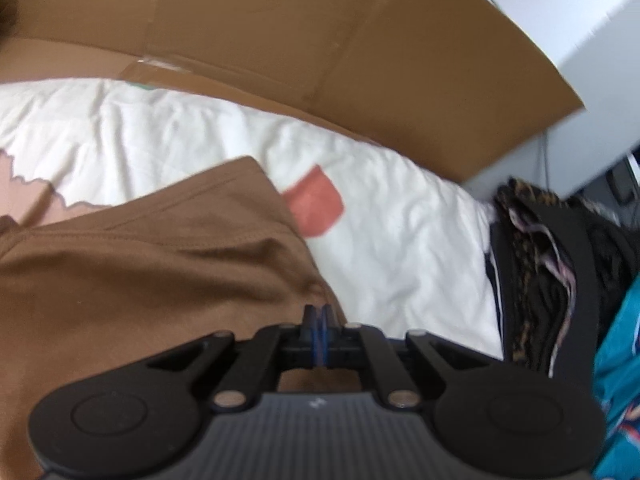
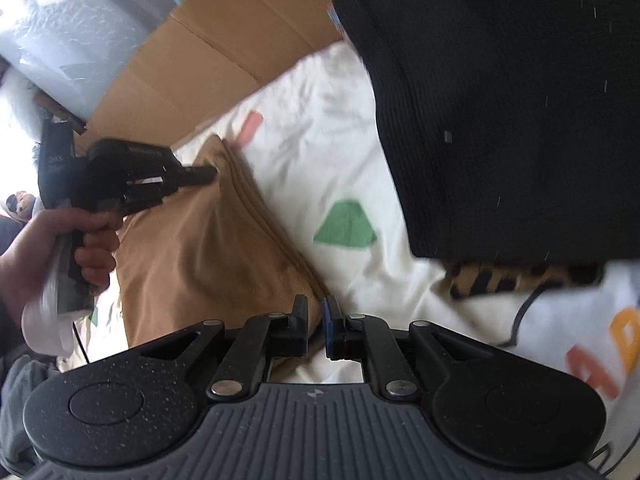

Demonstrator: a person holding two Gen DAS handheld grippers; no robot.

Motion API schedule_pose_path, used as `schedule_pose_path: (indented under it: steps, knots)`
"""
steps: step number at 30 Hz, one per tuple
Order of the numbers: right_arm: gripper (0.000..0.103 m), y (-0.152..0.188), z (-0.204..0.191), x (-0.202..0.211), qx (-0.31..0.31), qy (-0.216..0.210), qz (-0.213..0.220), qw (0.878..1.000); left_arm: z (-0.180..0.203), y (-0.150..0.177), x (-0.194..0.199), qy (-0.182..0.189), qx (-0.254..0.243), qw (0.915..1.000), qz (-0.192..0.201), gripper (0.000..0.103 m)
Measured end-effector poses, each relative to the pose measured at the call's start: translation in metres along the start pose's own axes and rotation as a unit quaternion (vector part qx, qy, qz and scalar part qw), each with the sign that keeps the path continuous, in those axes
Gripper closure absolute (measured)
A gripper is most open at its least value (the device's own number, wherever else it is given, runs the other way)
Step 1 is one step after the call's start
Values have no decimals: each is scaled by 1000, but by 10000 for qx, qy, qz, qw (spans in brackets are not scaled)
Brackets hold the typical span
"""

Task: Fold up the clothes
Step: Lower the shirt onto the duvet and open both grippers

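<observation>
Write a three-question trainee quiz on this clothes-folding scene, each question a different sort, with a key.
1. True or false: the brown garment lies on a white sheet printed with coloured shapes.
2. Multiple choice: the black ribbed garment rests on top of A) the cardboard, B) a leopard-print item, C) the brown garment.
3. Fill in: the left hand-held gripper has its jaws ____ at the brown garment's edge.

Key: 1 true; 2 B; 3 shut.
</observation>
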State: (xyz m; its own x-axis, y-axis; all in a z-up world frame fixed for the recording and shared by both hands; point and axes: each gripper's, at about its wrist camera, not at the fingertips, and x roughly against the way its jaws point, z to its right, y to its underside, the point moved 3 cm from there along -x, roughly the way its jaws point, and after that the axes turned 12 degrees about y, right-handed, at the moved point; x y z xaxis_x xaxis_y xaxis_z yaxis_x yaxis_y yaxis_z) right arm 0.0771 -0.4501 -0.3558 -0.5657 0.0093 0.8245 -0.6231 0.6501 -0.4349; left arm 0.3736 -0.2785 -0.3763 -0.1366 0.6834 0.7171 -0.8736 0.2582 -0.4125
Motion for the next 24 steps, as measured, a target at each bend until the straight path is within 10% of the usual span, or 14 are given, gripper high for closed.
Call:
schedule_pose_path:
  steps: [24]
  knots:
    - [94,-4,-26,-50,1021,444,-80,9937,-12,-31,-25,-472,-361,9977,324,93]
